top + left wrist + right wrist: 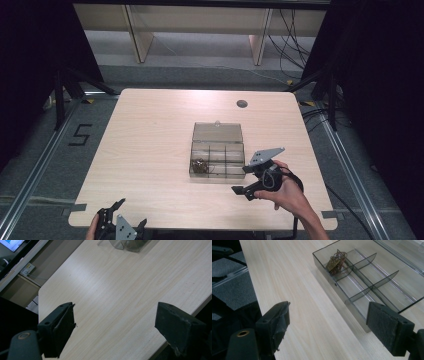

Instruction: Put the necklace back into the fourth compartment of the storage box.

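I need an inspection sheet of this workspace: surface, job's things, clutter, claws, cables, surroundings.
Surface: light wooden table, round hole near far edge.
Job's things: clear compartment box, lid open and laid back; tangled brown item in one corner compartment.
Clutter: nothing seen.
Claws: left claw open at near left edge; right claw open beside box.
Cables: cable trailing from right claw; more on far floor.
Surroundings: black curtains, floor rails, "5" floor marking.

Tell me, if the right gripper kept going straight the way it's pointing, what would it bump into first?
Probably the clear plastic box. The right gripper is open and points across the bare table toward the box's near wall. Depth is hard to judge, so it might touch the tabletop just before it.
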The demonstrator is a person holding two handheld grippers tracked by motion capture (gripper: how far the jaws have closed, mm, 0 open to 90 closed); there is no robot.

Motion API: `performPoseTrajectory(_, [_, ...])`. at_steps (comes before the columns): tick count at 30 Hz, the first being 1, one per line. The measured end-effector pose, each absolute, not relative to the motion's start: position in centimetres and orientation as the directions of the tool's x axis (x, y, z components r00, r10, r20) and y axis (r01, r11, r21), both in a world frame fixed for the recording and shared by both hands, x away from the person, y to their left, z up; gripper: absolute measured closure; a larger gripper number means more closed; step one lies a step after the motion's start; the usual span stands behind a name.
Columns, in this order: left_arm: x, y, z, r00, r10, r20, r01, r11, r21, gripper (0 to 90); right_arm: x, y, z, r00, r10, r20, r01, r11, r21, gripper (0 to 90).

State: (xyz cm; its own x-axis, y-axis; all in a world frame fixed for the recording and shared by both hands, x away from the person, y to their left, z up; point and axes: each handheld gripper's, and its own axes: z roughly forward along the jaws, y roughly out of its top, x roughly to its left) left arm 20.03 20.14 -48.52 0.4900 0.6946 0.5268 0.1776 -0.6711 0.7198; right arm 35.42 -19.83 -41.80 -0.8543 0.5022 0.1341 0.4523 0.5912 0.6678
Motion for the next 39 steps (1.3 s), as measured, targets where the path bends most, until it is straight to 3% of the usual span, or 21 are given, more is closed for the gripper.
performPoseTrajectory(11, [20.0, 20.2, -48.4, 0.486, 0.687, 0.540, 0.171, -0.680, 0.713, 15.5, 34.5, -19.9, -41.8, -0.869, 0.477, 0.132, 0.425, 0.582, 0.693, 19.1])
performPoseTrajectory(39, [20.0, 20.1, -48.4, 0.496, 0.676, 0.545, 0.171, -0.692, 0.702, 15.5, 32.7, -22.4, -42.6, -0.846, 0.520, 0.118, 0.441, 0.557, 0.703, 19.0])
